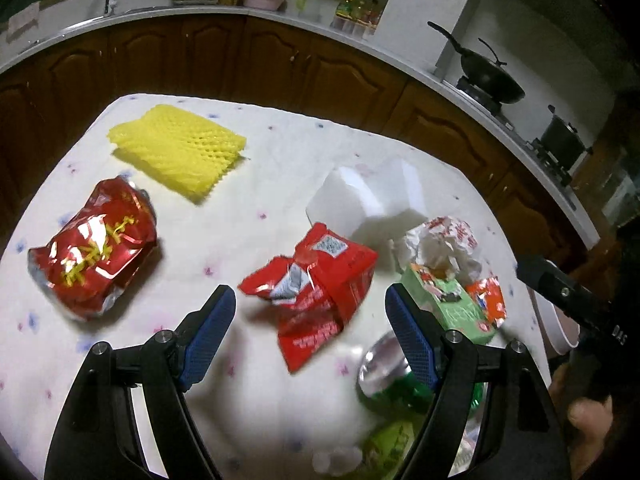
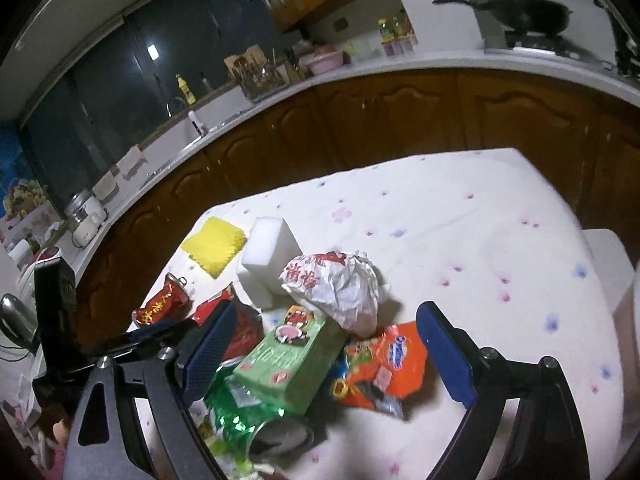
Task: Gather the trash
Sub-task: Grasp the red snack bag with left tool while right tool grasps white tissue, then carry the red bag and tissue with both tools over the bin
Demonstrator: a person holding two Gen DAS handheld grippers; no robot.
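Note:
Trash lies on a white flowered tablecloth (image 1: 248,200). My left gripper (image 1: 310,300) is open, its fingers either side of a crumpled red wrapper (image 1: 320,280). A shiny red bag (image 1: 94,256) and yellow foam net (image 1: 180,148) lie to its left. My right gripper (image 2: 324,332) is open above a green carton (image 2: 288,356), an orange wrapper (image 2: 384,364) and a crumpled white paper (image 2: 340,284). A crushed green can (image 2: 256,420) lies near its left finger. A white foam block (image 2: 268,256) sits behind.
Brown kitchen cabinets (image 1: 240,60) with a white counter curve behind the table. A black wok (image 1: 488,76) and a pot (image 1: 564,140) sit on the stove at the right. A pale bin rim (image 1: 560,332) shows at the table's right edge.

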